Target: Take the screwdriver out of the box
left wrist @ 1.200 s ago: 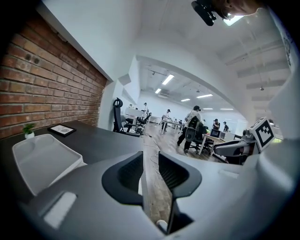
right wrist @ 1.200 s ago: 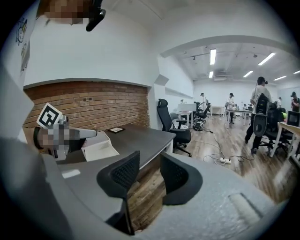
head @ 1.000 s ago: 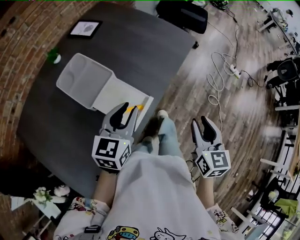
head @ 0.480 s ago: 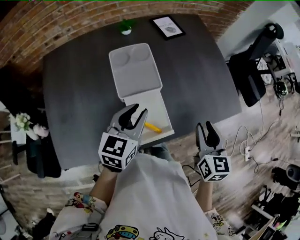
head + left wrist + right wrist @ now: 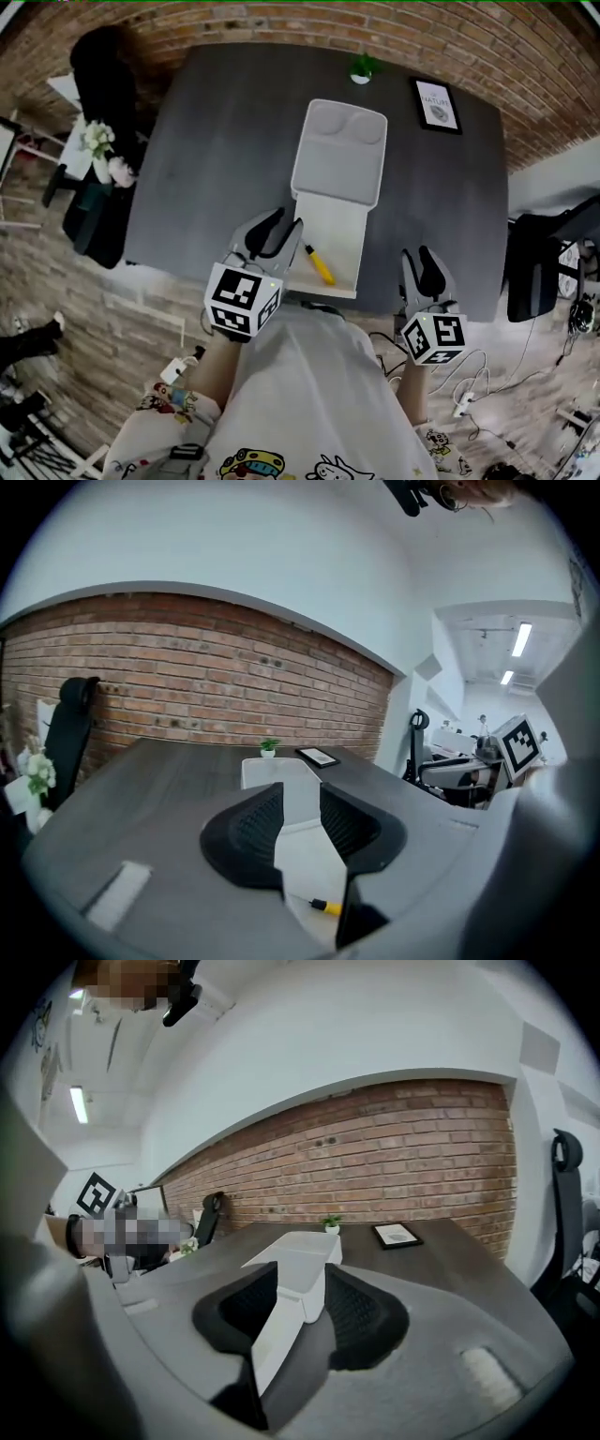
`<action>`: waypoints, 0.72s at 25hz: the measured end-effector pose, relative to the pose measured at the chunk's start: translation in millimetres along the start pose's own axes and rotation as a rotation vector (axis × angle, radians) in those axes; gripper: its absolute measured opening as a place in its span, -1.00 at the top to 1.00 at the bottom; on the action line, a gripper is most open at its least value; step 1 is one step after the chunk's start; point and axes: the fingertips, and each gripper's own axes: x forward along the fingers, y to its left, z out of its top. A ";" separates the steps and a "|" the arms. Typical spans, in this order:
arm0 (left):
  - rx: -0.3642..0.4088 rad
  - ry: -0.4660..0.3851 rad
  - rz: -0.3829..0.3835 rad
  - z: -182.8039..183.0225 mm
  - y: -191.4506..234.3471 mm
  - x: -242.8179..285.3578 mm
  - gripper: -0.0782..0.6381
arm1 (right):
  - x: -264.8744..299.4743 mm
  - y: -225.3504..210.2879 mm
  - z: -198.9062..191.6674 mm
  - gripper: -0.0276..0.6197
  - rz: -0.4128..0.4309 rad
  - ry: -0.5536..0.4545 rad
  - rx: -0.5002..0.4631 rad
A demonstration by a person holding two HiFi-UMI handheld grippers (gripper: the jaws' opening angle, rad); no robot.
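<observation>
A white box (image 5: 328, 234) lies open on the dark table (image 5: 216, 169), its lid (image 5: 339, 155) folded back away from me. The screwdriver (image 5: 319, 265), with a yellow handle and dark shaft, rests in the near part of the box. My left gripper (image 5: 279, 228) hovers at the box's near left edge, just left of the screwdriver; its jaws are opening with nothing between them. In the left gripper view the screwdriver (image 5: 325, 907) lies low, beyond the left gripper (image 5: 298, 799). My right gripper (image 5: 419, 255) is at the table's near edge, right of the box and apart from it, its jaws opening and empty. In the right gripper view the box (image 5: 302, 1265) stands beyond the right gripper (image 5: 300, 1283).
A small potted plant (image 5: 362, 67) and a framed picture (image 5: 437, 105) stand at the table's far edge by the brick wall. A black office chair (image 5: 530, 272) is to the right. A side stand with flowers (image 5: 101, 150) is on the left. Cables (image 5: 464, 398) lie on the floor.
The view has swung round so the table and box now lie straight ahead. Both grippers have come up to the table's near edge, the left one beside the box.
</observation>
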 end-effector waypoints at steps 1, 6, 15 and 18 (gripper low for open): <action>-0.010 -0.006 0.027 -0.3 2.9 -2.9 0.43 | 5.6 2.3 1.0 0.44 0.030 0.005 -0.010; -0.049 -0.018 0.152 -3.5 14.9 -17.6 0.43 | 30.4 13.5 8.4 0.42 0.169 0.021 -0.051; -0.075 -0.019 0.238 -10.2 27.8 -40.8 0.43 | 45.2 37.5 5.3 0.42 0.271 0.047 -0.088; -0.081 -0.017 0.236 -10.4 29.9 -43.0 0.43 | 47.7 44.9 6.2 0.42 0.283 0.055 -0.095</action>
